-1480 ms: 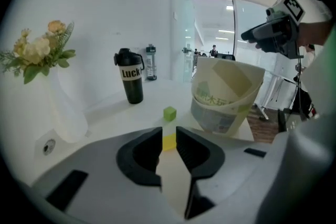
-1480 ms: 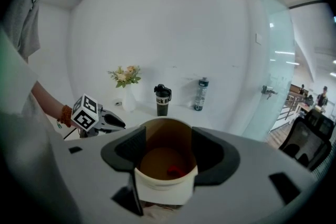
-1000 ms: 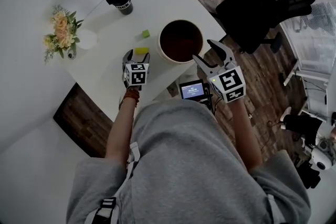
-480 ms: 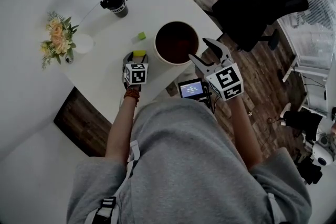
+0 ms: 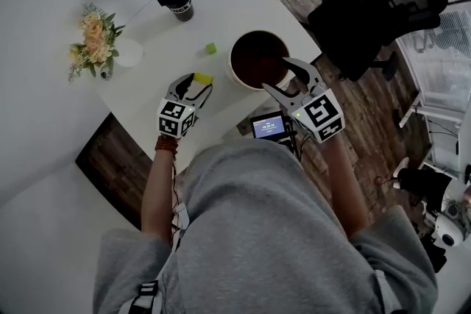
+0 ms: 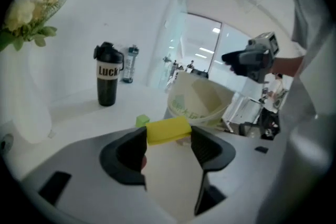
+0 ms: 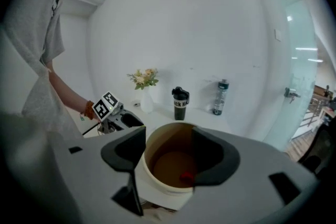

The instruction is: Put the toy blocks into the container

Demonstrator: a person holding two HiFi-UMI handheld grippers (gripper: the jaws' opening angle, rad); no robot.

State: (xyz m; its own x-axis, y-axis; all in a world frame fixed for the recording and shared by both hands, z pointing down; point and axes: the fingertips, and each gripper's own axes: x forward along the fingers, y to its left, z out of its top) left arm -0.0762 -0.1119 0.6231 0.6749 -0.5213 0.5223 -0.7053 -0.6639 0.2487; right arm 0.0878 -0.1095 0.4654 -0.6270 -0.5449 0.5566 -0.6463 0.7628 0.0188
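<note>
The left gripper [image 5: 195, 86] pinches the yellow block [image 6: 168, 130] crosswise at its jaw tips, long axis running jaw to jaw, seemingly just off the table [image 6: 79, 118]. The container [image 6: 202, 107] lies ahead and slightly right of it, and a green block [image 6: 142, 120] lies just ahead-left. The right gripper [image 7: 168, 144], jaws spread and empty, hovers at the container, which holds a red block [image 7: 186, 177].
</note>
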